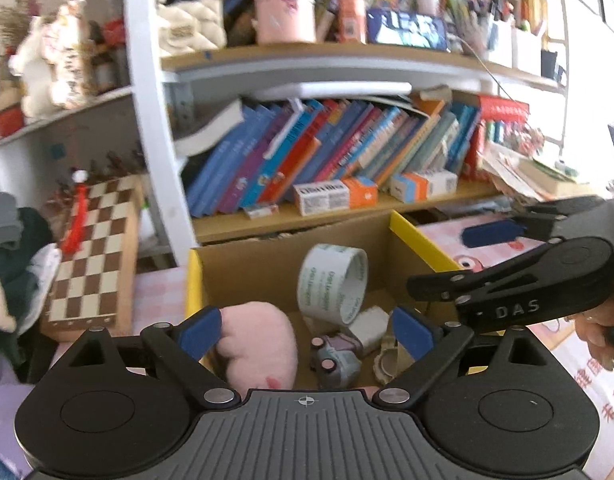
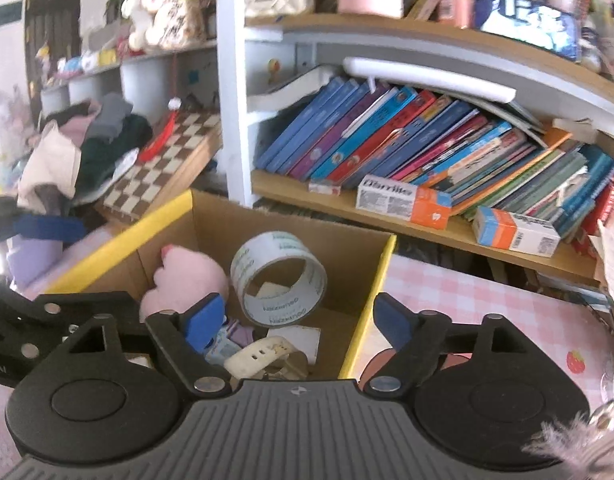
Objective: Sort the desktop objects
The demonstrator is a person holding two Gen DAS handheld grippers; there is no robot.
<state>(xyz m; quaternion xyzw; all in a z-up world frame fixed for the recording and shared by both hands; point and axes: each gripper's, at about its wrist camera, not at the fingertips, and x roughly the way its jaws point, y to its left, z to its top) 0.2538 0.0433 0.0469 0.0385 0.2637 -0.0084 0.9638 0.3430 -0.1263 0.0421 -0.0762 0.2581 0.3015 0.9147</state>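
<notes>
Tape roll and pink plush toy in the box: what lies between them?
Nothing. In the right wrist view only bare cardboard box wall shows between the tape roll and the pink plush toy; they sit nearly touching.

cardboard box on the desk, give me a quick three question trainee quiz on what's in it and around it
1. True or false: the tape roll lies inside the cardboard box.
2. Which is in the box? A) pink plush toy B) chessboard C) books
3. Fill in: both the left hand-held gripper and the right hand-held gripper are ____, holding nothing.

Key: 1 true; 2 A; 3 open
</notes>
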